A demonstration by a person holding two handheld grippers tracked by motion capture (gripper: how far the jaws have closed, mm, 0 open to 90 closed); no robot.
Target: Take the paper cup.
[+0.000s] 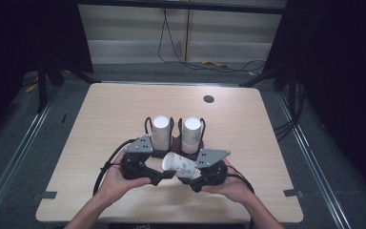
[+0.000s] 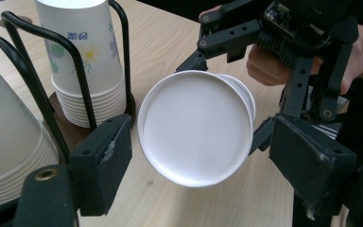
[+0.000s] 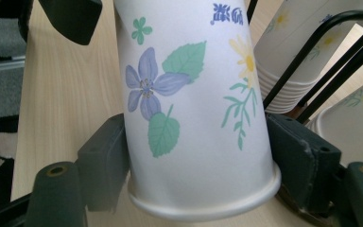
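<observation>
The right gripper (image 3: 189, 170) clamps a flowered paper cup (image 1: 180, 165) near its rim, tipped sideways above the desk's (image 1: 248, 124) near edge – base toward the left gripper (image 2: 194, 165), whose jaws stand wide beside it, untouching, probably ready to take it.

Ahead of my grippers: two stacks of paper cups, left stack (image 1: 161, 130) and right stack (image 1: 191, 132), each upturned in a black wire holder (image 1: 148, 125), side by side; they block a straight push forward.
Gap between stacks: narrow, too tight for a jaw.
Between my grippers: one paper cup (image 1: 181, 167) lying sideways; my left gripper (image 1: 158, 177) and right gripper (image 1: 196, 182) crowd either end, no room to cross.
Far table (image 1: 124, 102): bare wood beyond the holders, open passage.
Left and right flanks: bare wood, wide room to swing out.
Far right: small dark round hole (image 1: 208, 99), flush, no hindrance.
</observation>
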